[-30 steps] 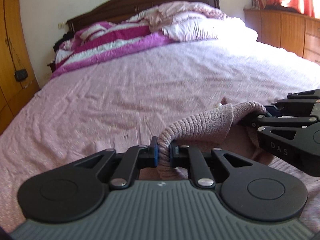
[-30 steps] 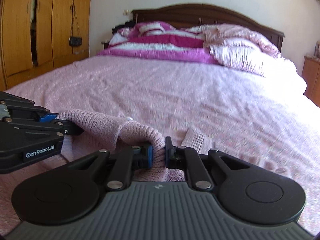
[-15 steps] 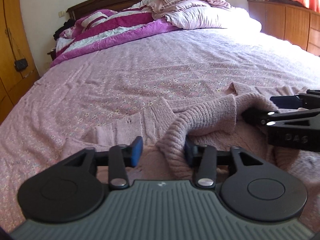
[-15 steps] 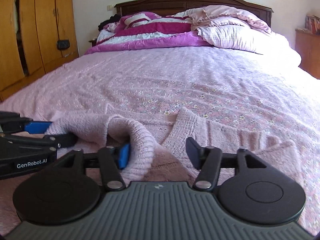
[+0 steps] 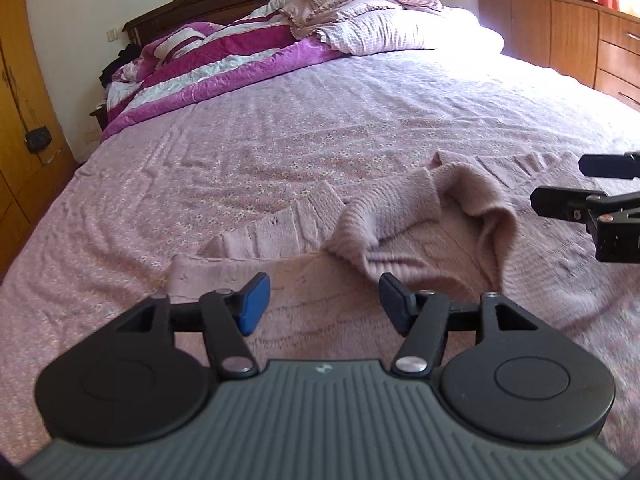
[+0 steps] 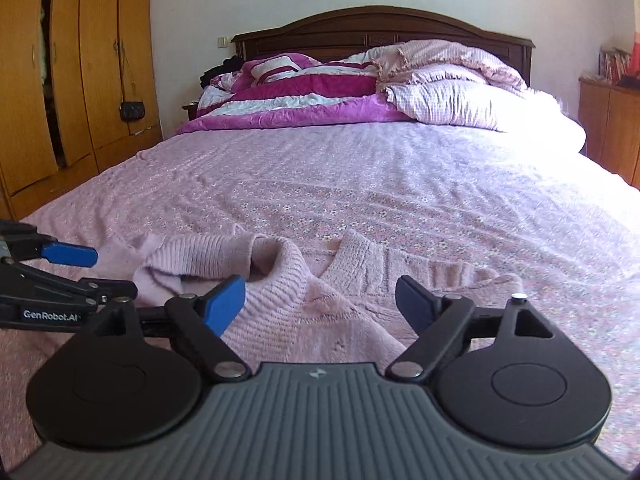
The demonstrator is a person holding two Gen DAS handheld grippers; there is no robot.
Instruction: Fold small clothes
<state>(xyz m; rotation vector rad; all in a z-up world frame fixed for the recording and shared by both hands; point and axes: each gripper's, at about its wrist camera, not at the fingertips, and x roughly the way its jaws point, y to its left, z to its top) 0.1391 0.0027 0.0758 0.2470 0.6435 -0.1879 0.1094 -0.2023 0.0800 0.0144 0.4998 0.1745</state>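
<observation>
Wardrobe (image 6: 60, 80) right view, dresser (image 5: 560, 36) left

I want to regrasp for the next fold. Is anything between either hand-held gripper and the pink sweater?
Nothing visible: the left hand-held gripper and right hand-held gripper, both open, point straight at the sweater.

Wide bare stretch of bedsheet (image 6: 400, 168) ahead, free to pass over as far as the heaped quilts (image 6: 304, 96) by the headboard (image 6: 380, 32). Near at hand, only the low rumpled knit sweater (image 6: 288, 292). Hemmed by the wardrobe (image 6: 80, 60) on the left, the drawer cabinet (image 5: 560, 36) on the right.
</observation>
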